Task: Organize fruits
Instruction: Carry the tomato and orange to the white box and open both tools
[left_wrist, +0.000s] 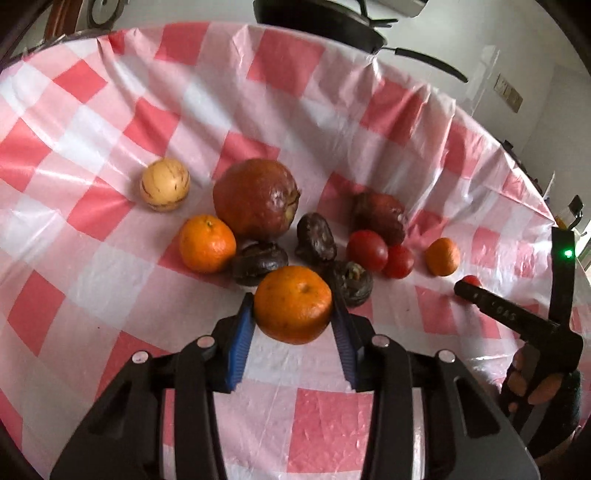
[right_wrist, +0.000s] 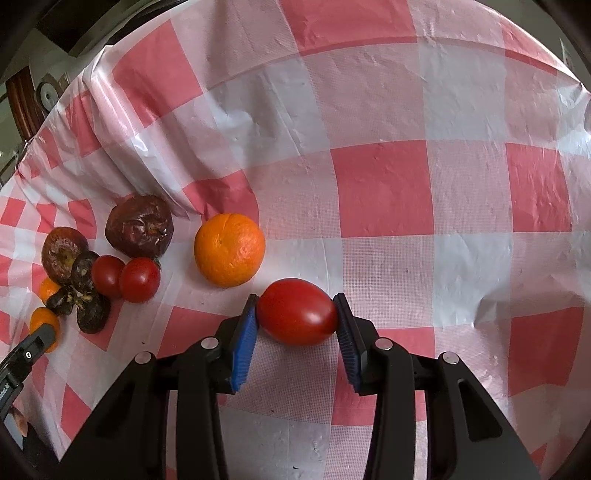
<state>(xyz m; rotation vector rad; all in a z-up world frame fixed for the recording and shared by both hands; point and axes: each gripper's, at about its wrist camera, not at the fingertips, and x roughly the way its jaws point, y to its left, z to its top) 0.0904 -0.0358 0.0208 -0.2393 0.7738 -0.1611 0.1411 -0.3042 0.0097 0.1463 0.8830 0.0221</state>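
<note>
Blue ribbed pads of my left claw (left_wrist: 293, 314) clamp a dimpled round orange (left_wrist: 293, 304); my right claw (right_wrist: 295, 319) pinches a glossy oval tomato (right_wrist: 296, 312) over crinkled checked plastic cloth (right_wrist: 406, 184).

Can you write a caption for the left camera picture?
Left gripper squeezing an orange above a checked tablecloth.
</note>
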